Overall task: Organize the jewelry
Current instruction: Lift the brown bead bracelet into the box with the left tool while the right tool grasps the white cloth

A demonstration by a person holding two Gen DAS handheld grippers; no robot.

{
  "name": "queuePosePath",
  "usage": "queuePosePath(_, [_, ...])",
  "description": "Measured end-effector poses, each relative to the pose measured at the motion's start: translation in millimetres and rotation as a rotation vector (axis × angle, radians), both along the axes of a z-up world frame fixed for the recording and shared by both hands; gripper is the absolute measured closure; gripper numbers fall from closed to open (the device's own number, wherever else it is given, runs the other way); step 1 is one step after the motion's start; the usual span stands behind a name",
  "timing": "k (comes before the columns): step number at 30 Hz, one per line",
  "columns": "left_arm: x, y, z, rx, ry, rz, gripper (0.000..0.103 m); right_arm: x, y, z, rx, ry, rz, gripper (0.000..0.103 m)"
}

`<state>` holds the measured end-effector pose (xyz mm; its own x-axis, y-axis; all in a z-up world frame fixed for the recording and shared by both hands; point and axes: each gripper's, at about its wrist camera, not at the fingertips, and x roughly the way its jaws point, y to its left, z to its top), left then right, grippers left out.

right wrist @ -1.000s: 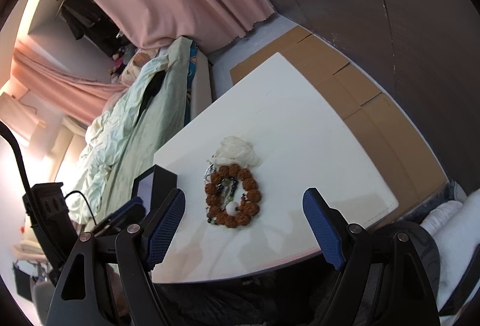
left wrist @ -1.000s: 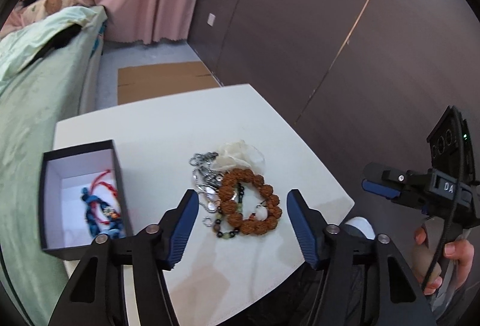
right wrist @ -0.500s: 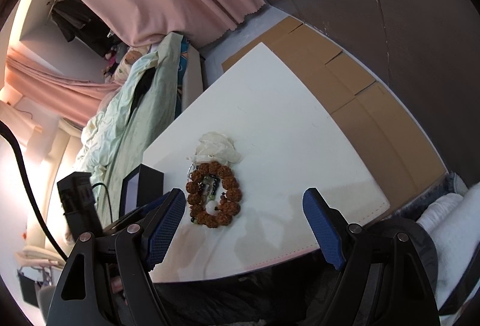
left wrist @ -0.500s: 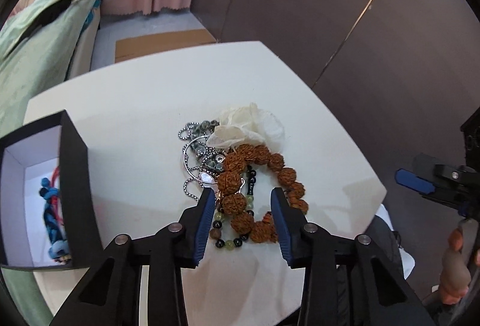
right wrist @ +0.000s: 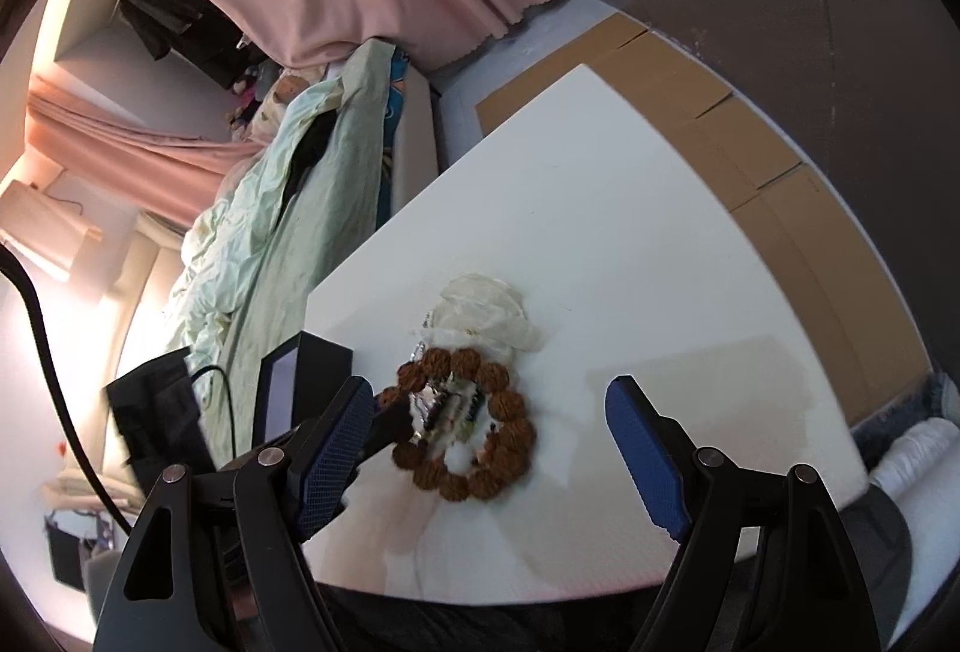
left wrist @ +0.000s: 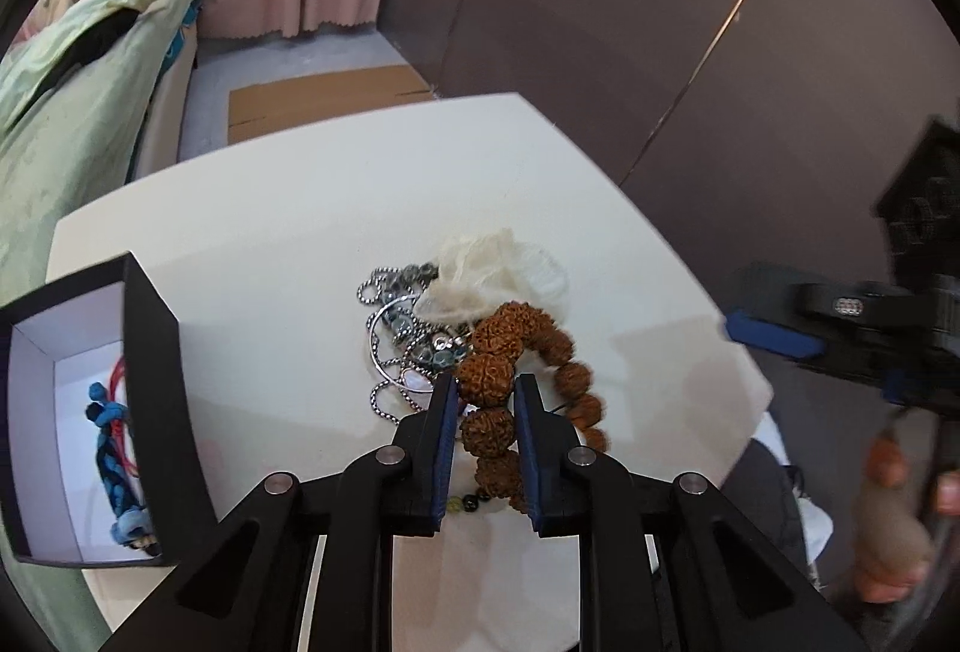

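1. One brown seed-bead bracelet (left wrist: 510,352), lain on the white table (left wrist: 312,208) atop a tangle of silver chains (left wrist: 396,328); the chains cannot be counted.
2. One cream fabric piece (left wrist: 498,274), touching the bracelet's far side.
3. One black open box (left wrist: 150,388), blue and red cords (left wrist: 114,436) inside.
4. Left gripper (left wrist: 483,400): jaws clamped on the bracelet's beads.
5. Right gripper (right wrist: 489,448): jaws spread wide, nothing held.

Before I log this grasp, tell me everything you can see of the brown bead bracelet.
The brown bead bracelet is a ring of large, knobbly, reddish-brown, seed-like beads. It lies on the white table atop a tangle of silver chains and small dark beads, beside a cream fabric piece. The left claw is shut on its near beads.
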<state>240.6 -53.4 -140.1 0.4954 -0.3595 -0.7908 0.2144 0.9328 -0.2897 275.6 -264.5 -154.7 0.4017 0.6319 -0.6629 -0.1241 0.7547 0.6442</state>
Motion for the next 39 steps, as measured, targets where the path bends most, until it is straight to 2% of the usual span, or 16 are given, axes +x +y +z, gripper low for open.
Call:
queuePosePath(8, [-13.2, 13.0, 28.5, -0.04, -0.036, 0.012, 0.083, 19.1, 23.8, -14.6, -0.015, 0.028, 0.034, 0.024])
queuePosePath(22, [-24.0, 58.9, 68.6, -0.033, -0.133, 0.113, 0.083, 46.3, 53.7, -25.5, -0.11, 0.013, 0.051, 0.024])
queuePosePath(24, [-24.2, 67.5, 72.7, -0.025, -0.14, 0.129, 0.083, 50.4, 57.2, -29.9, -0.121, 0.021, 0.06, 0.026])
queuePosePath(27, [-26.7, 80.2, 78.2, -0.021, -0.152, 0.155, 0.083, 52.1, 63.4, -36.0, -0.147, 0.03, 0.076, 0.041])
queuePosePath(28, [-26.6, 84.0, 80.4, -0.02, -0.157, 0.163, 0.083, 52.3, 64.5, -37.9, -0.154, 0.033, 0.081, 0.057])
queuePosePath(29, [-26.4, 89.1, 83.5, -0.019, -0.163, 0.173, 0.083, 52.2, 66.3, -39.6, -0.16, 0.037, 0.088, 0.086])
queuePosePath(30, [-26.8, 94.4, 86.6, -0.02, -0.169, 0.184, 0.083, 52.1, 67.6, -41.4, -0.16, 0.045, 0.098, 0.098])
queuePosePath(34, [-30.4, 114.5, 100.1, -0.007, -0.207, 0.212, 0.083, 38.8, 66.6, -25.9, -0.133, -0.035, 0.098, 0.098])
queuePosePath(39, [-29.3, 134.9, 106.5, 0.011, -0.222, 0.247, 0.083, 31.0, 66.6, -5.8, -0.081, -0.069, 0.095, 0.098])
